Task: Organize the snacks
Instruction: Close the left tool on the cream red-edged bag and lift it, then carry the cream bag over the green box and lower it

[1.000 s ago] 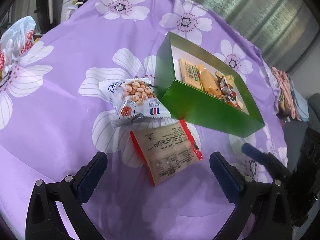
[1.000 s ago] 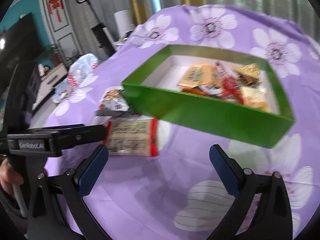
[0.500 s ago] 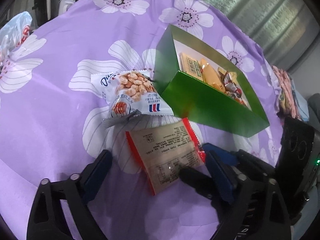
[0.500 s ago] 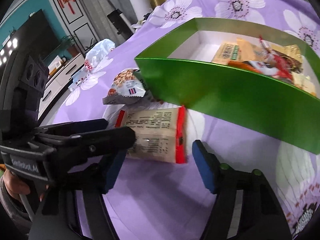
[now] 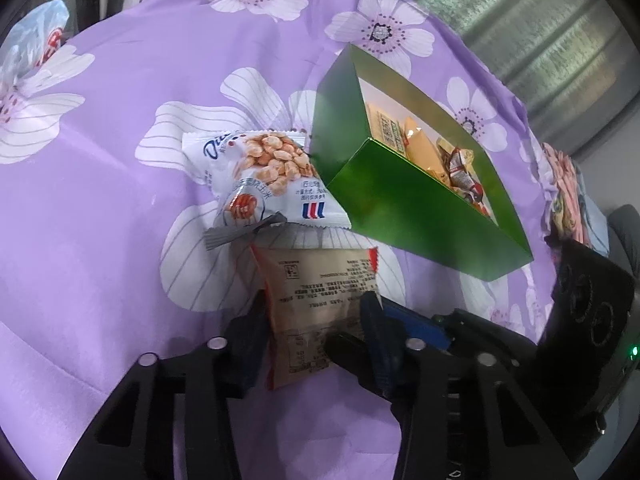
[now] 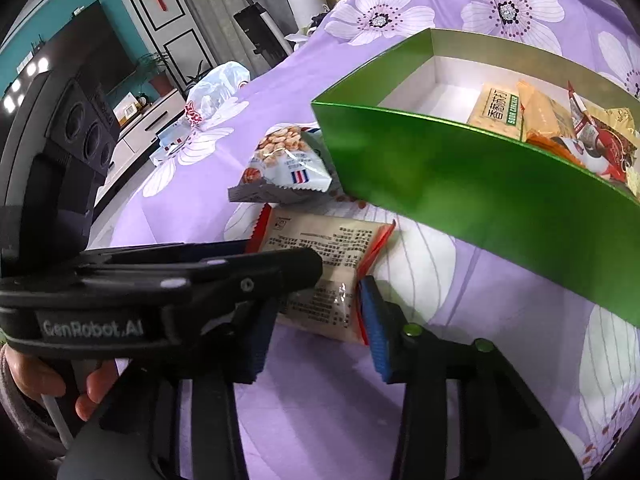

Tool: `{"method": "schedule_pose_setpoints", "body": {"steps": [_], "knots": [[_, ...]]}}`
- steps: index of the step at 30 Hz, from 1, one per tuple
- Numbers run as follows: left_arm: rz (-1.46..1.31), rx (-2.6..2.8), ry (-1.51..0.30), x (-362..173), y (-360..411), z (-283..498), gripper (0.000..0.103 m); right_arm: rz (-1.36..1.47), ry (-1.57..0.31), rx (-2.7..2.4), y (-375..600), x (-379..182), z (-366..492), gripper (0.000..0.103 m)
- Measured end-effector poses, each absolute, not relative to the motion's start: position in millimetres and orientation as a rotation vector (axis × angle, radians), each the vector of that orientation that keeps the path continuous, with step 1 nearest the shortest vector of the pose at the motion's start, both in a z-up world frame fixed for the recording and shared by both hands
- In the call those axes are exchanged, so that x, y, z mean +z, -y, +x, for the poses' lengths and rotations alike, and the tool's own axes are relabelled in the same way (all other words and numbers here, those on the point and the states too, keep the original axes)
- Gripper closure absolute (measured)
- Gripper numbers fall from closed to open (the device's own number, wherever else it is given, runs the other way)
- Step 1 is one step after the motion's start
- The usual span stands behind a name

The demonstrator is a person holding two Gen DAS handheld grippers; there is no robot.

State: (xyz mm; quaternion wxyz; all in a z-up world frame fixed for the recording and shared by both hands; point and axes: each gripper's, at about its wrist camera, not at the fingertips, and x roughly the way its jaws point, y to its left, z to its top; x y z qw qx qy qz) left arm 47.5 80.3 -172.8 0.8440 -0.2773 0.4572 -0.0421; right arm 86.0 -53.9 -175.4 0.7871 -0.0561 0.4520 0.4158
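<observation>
A beige snack packet (image 5: 320,296) with red end seams lies on the purple flowered tablecloth (image 5: 140,80), just in front of the green box (image 5: 400,200). My left gripper (image 5: 312,336) is closing, and its pads squeeze the packet's two long sides. My right gripper (image 6: 316,340) comes in from the right and is closing too. Its blue pad (image 6: 372,320) touches the packet's (image 6: 320,248) red seam, and the other pad is partly hidden behind the left gripper's finger (image 6: 260,268). A white peanut packet (image 5: 264,176) leans against the box corner.
The green box (image 6: 460,184) holds several wrapped snacks (image 6: 540,116) at its right end. A white plastic bag (image 5: 36,48) lies at the table's far left. A patterned cloth bundle (image 5: 564,188) sits beyond the right edge. A person's hand (image 6: 40,380) grips the left gripper's handle.
Both grippers have gone from wide open to closed around the beige packet. The right gripper has dropped and come in from the right to meet the left one there.
</observation>
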Motion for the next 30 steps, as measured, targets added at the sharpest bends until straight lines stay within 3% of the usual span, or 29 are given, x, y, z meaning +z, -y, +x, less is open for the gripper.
{"method": "schedule_pose_setpoints", "body": {"steps": [5,30], "knots": [[-0.557,-0.094,-0.96,-164,-74,38,0.059,-0.125,-0.95,0.891,60,-168,73,0.079],[-0.353,-0.209,-0.817,-81,-11,36,0.059,-0.06,-0.744,0.753,121,-99,44,0.08]]}}
